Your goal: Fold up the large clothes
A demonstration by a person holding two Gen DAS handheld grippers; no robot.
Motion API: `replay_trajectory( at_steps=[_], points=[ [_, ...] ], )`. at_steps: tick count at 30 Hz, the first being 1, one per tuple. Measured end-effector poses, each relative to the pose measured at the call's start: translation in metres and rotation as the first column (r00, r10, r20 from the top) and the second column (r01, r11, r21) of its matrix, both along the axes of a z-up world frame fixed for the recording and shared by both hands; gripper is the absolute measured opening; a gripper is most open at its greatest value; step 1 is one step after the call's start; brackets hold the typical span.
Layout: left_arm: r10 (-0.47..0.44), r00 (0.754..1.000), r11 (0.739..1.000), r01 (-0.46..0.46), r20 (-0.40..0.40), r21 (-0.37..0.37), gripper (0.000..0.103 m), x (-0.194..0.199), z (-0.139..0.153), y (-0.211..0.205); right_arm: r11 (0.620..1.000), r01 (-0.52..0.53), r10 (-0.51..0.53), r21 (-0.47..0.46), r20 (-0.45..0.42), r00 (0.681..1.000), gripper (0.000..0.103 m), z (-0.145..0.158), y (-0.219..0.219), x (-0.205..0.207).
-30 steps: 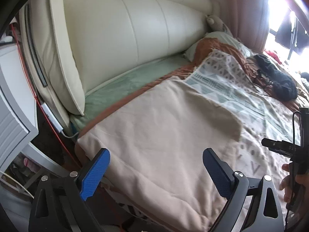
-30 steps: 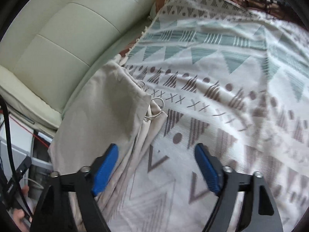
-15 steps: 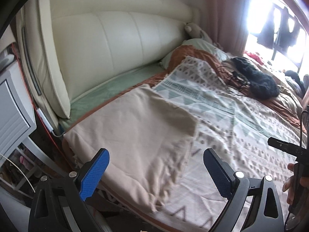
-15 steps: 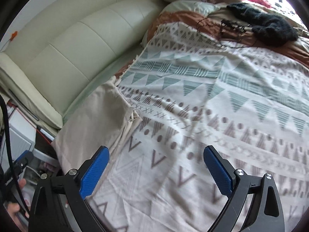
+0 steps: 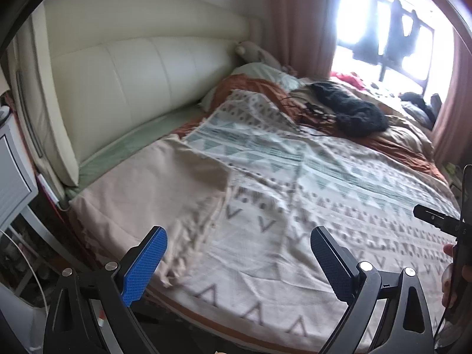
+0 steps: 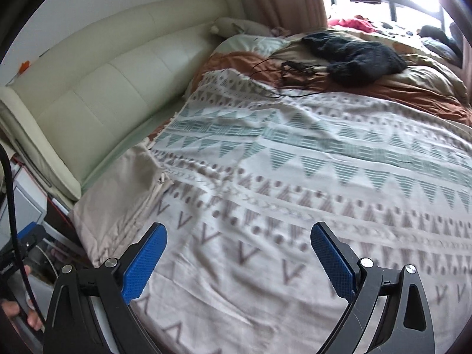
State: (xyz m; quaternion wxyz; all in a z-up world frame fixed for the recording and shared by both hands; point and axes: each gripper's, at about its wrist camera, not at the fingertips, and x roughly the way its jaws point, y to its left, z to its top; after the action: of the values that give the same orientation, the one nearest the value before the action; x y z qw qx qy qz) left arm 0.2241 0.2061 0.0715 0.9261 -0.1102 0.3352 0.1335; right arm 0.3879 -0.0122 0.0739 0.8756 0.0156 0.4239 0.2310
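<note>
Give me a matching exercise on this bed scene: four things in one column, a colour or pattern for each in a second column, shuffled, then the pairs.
Things:
1. folded cloth
2. spread blanket
3. headboard
4. knitted garment

Looks:
A. black
B. plain beige
C. cream, padded
D. white with grey and green triangles

Pairs: 1-B, 2-D, 3-C, 4-A

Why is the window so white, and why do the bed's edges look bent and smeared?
Left wrist view: daylight overexposes the window, and the beige cloth is smeared near the tool. Right wrist view: the fisheye lens bends the headboard, and the patterned blanket is soft in front.
</note>
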Motion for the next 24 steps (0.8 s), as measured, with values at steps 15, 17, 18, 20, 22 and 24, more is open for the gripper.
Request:
replay_trajectory(
  at_steps=[15,17,18,20,22,24],
  points=[
    [-0.073,0.995,0.997,0.071,0.075,0.023,0.098,-0.083,0.014,-0.081,0.992,0.123,-0.117,-0.039,0.133,0.984,0.098,0.025,-0.112,-0.114],
    [-0.078,0.993,0.996,0.074,0.084,0.042,0.098,-0.096,0.016,-0.089,0.991,0.131,-0.125,-0.034,0.151,0.981,0.098,0.029,-0.120,-0.133],
    [-0.079,0.993,0.996,0.075,0.086,0.054,0.098,-0.102,0.016,-0.093,0.991,0.132,-0.126,-0.031,0.156,0.980,0.098,0.030,-0.122,-0.138],
    [-0.084,0.992,0.995,0.078,0.093,0.064,0.098,-0.114,0.017,-0.098,0.990,0.141,-0.135,-0.024,0.171,0.976,0.098,0.034,-0.131,-0.157],
    [-0.090,0.991,0.995,0.084,0.103,0.056,0.098,-0.128,0.017,-0.103,0.989,0.147,-0.142,-0.013,0.183,0.973,0.098,0.036,-0.139,-0.175],
    [-0.094,0.989,0.995,0.088,0.115,0.053,0.098,-0.141,0.016,-0.108,0.986,0.166,-0.162,-0.004,0.202,0.966,0.098,0.039,-0.147,-0.191]
  ],
)
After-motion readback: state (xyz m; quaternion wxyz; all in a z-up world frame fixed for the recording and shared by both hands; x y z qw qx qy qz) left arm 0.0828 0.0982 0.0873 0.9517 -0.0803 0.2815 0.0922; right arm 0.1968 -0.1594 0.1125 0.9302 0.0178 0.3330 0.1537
